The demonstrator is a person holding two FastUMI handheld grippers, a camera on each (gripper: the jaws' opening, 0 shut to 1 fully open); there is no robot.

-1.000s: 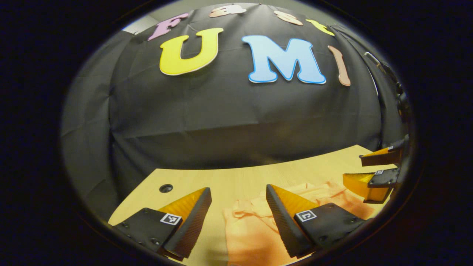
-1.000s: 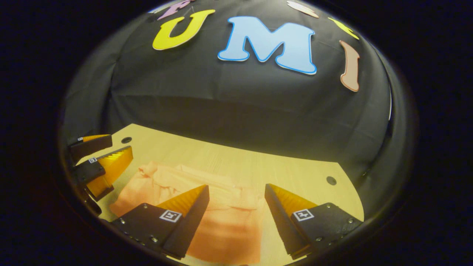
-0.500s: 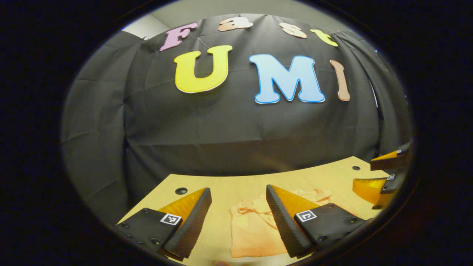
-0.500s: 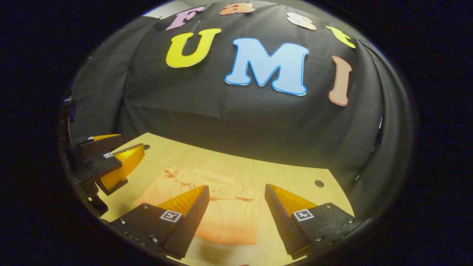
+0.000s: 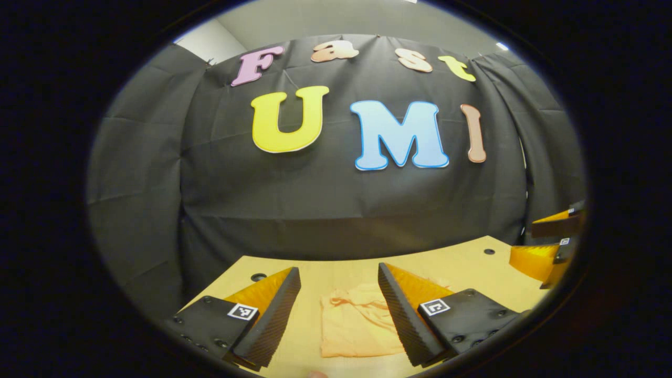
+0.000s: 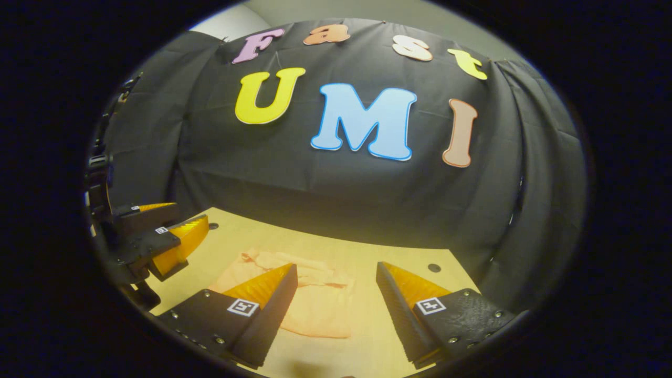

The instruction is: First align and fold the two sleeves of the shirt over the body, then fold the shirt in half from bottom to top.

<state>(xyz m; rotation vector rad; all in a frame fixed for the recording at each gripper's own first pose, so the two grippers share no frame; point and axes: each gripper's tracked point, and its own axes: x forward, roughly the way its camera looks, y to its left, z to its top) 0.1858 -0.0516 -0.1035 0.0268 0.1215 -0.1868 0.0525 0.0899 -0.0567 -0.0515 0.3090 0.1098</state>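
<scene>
The orange shirt (image 5: 357,328) lies folded into a compact rectangle on the wooden table (image 5: 462,262). My left gripper (image 5: 338,299) hangs open above it, holding nothing. In the right gripper view the folded shirt (image 6: 320,302) sits below my right gripper (image 6: 336,294), which is open and holds nothing. The right gripper (image 5: 548,244) shows at the right edge of the left gripper view. At the left edge of the right gripper view hangs the left gripper (image 6: 163,236), beside the shirt and apart from it.
The table (image 6: 399,257) has small round holes near its far corners (image 5: 258,276) (image 6: 434,268). Black booth cloth (image 5: 336,210) closes off the back and both sides just beyond the table's far edge.
Both grippers have drawn back and risen away from the shirt, which now looks smaller and farther off. Both stay open. The shirt lies still.
</scene>
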